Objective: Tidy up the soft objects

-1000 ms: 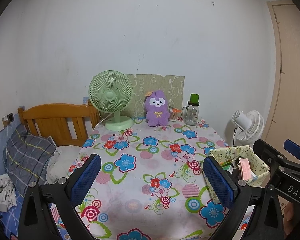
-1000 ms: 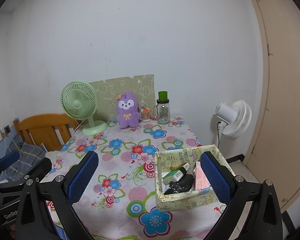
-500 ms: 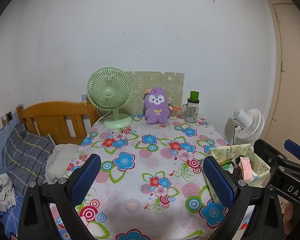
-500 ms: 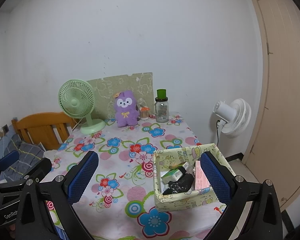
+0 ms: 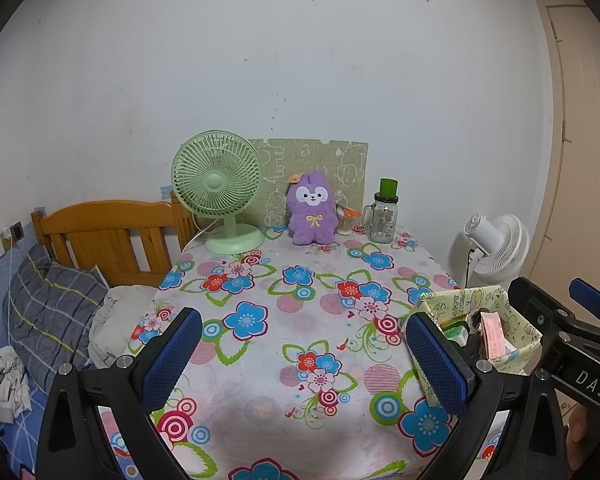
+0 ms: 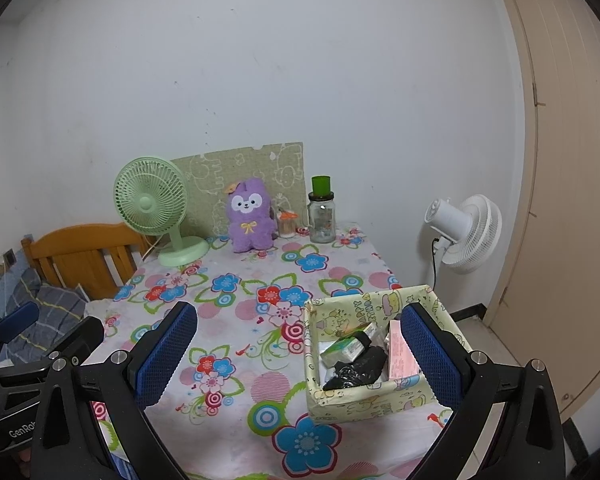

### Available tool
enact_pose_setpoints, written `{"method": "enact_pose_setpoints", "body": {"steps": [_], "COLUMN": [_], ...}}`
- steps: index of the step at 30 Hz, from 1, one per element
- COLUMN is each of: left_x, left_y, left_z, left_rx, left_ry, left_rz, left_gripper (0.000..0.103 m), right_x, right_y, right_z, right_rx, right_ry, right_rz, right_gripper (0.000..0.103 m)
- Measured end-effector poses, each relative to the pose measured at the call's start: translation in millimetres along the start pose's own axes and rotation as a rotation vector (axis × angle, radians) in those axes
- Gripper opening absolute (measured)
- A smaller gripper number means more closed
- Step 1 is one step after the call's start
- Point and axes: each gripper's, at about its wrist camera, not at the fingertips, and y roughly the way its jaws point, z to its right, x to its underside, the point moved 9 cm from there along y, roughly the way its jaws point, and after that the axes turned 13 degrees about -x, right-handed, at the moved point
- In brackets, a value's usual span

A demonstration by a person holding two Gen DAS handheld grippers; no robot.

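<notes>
Left gripper (image 5: 304, 360): I see its blue-padded fingers spread wide over the near half of the table, nothing between them.
Right gripper (image 6: 298, 354): likewise released, held wide over the near right part of the table, gripping nothing; its right finger (image 6: 430, 358) overlaps the box's right wall in my view.
Plush toy (image 6: 249, 216): purple, sitting upright at the far edge of the table (image 5: 260, 396), against a green patterned board (image 5: 340, 164) that leans on the wall. It is well apart from both grippers.
Box (image 6: 356, 402): a paper-covered open box at the near right corner of the flowered cloth, holding a green-and-white packet, something black and crumpled, and a pink packet (image 6: 400, 354); I can't make out what the black item is.
Left of the plush: a green desk fan (image 5: 218, 194), just beside it.
Right of the plush: a small jar with an orange lid (image 6: 287, 226), then a glass jar with a green cap (image 5: 382, 216).
Between grippers and plush: open tablecloth, nothing standing in the way.
Beyond the table: a white floor fan (image 6: 466, 232) by the door on the right; a wooden headboard (image 5: 108, 232) and a plaid pillow (image 5: 48, 312) on the left.
</notes>
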Motion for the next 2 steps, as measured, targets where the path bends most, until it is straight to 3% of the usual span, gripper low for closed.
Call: {"method": "enact_pose_setpoints", "body": {"steps": [2], "left_x": [0.0], "left_y": [0.1], "left_z": [0.0], "left_rx": [-0.001], "left_ry": [0.000], "left_rz": [0.000], "left_gripper": [0.103], "right_x": [0.1], "right_y": [0.1], "right_z": [-0.1], "right_rx": [-0.001], "right_ry": [0.000], "right_rz": [-0.001], "right_gripper": [0.103]}}
